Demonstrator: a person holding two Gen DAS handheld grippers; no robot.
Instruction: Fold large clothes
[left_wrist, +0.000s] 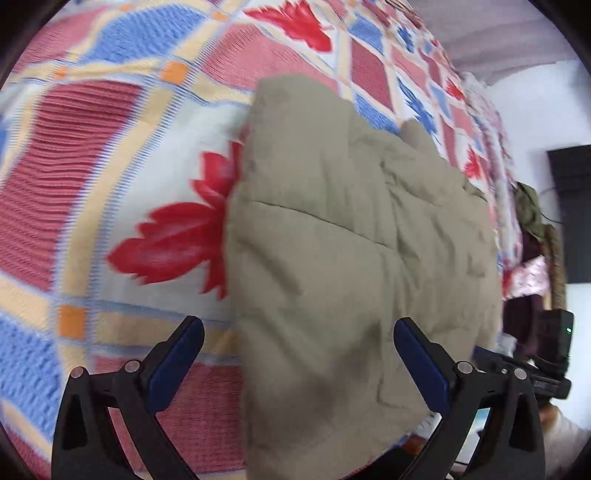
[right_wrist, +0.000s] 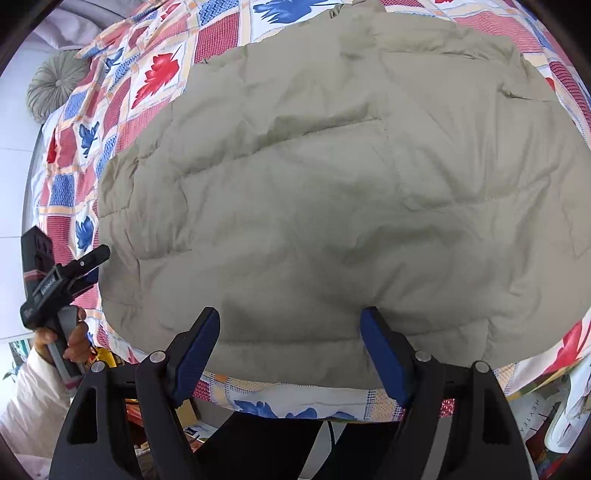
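a bed (right_wrist: 122, 96) fills most of both views, covered by a patchwork spread (left_wrist: 110, 155) of red and blue leaf prints, knitted-looking red and blue squares and pale yellow bands with small orange corners, and daylight falls evenly across it. at the far end of the bed in the right wrist view a round, pleated grey-green cushion (right_wrist: 55, 85) sits against a plain white wall (right_wrist: 14, 166), with pale lilac bedding (right_wrist: 70, 26) bunched beside it. in the left wrist view a white wall (left_wrist: 535, 110) stands past the bed's edge, with a dark rectangular panel (left_wrist: 570, 206) on it and a heap of clothes (left_wrist: 532, 236) in front.
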